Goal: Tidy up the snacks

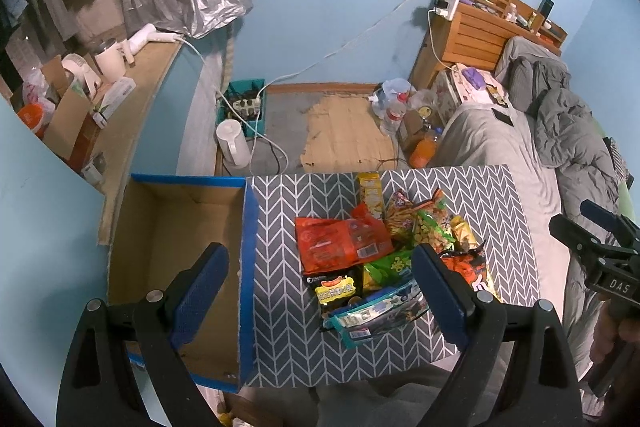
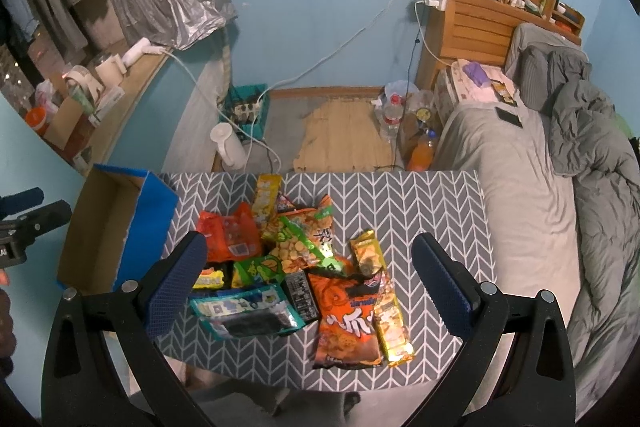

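A heap of snack packets lies on a grey chevron-patterned table [image 1: 288,327] [image 2: 432,211]: a red-orange bag [image 1: 340,243] [image 2: 228,235], a teal packet [image 1: 376,315] [image 2: 244,311], a big orange chip bag [image 2: 344,319], a yellow packet [image 2: 394,327] and a green cracker bag [image 2: 300,243]. An empty cardboard box with blue trim [image 1: 176,259] [image 2: 104,227] stands at the table's left end. My left gripper [image 1: 320,299] hangs open above the box's right wall and the heap. My right gripper [image 2: 308,283] hangs open above the heap, holding nothing.
A bed with grey bedding [image 2: 540,187] runs along the right. On the floor beyond the table stand a white kettle [image 1: 234,143], a teal crate of cables [image 1: 244,107], bottles and an orange drink [image 2: 424,151]. A cluttered sill [image 1: 100,99] lines the left wall.
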`<state>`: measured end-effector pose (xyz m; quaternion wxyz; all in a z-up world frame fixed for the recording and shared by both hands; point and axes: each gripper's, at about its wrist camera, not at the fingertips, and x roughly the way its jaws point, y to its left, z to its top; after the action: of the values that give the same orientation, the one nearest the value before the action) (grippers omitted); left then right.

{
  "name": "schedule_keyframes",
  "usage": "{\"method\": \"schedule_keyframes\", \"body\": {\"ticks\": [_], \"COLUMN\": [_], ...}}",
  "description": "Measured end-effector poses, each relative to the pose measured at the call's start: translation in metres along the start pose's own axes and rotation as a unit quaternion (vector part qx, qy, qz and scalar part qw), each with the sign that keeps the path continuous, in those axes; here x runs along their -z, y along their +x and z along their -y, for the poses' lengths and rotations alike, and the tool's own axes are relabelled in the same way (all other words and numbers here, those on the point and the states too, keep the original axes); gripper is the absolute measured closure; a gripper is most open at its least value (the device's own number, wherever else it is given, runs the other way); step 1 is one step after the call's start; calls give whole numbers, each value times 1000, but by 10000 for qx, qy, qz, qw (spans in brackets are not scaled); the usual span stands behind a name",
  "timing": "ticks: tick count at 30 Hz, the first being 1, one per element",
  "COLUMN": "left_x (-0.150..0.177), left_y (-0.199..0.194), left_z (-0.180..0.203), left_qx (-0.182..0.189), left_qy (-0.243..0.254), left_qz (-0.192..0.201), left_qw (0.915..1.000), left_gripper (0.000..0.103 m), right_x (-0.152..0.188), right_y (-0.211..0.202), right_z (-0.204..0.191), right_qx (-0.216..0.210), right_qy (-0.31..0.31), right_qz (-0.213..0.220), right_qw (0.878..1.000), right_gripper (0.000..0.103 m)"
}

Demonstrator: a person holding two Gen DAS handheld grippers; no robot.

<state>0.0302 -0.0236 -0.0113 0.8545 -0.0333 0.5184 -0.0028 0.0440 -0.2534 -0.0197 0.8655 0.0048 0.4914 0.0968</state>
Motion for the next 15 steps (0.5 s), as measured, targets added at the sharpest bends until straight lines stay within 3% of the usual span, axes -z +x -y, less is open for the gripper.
{"method": "schedule_keyframes", "body": {"ticks": [15], "left_x": [-3], "left_y": [4], "left_z": [1], "left_qx": [41], "left_qy": [30], "left_qz": [-33], "left_qw": [10000], "left_gripper": [9], "right_x": [-5], "right_y": [1], "right_z": [0], "right_qx": [-20], "right_qy": [-6], "right_qz": [-51], "right_qw": [10000], "right_gripper": [2]}}
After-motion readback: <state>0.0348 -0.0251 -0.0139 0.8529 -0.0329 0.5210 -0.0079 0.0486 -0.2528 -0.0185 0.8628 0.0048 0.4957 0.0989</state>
